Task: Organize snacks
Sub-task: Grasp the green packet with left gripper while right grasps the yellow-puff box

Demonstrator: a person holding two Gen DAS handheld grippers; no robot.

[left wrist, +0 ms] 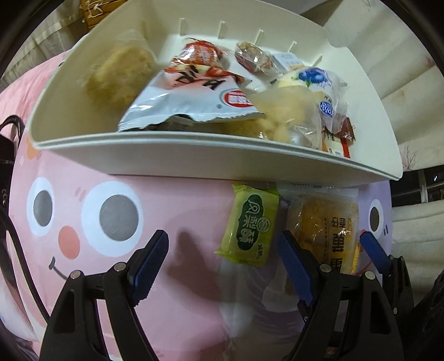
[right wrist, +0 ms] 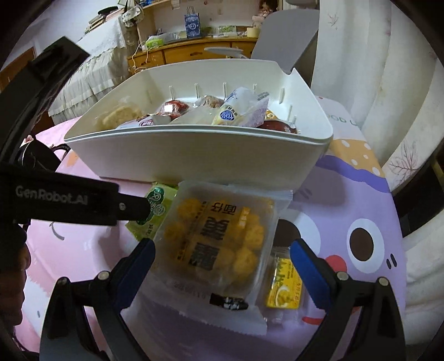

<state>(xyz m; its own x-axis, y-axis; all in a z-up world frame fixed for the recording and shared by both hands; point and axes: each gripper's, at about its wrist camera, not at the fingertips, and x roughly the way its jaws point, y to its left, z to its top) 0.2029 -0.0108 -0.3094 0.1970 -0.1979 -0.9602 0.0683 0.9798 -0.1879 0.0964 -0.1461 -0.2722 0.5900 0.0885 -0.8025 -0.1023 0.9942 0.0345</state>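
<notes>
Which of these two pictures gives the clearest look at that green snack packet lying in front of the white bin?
The left wrist view: the green packet lies in full sight, label readable, just below the white bin. In the right wrist view, the other tool's black arm and the yellow snack bag hide most of it.

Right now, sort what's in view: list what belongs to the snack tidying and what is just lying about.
For the job: white bin, green packet, yellow cracker pack, small yellow packet.

Lying about: blue gift bag, black strap, curtain.
</notes>
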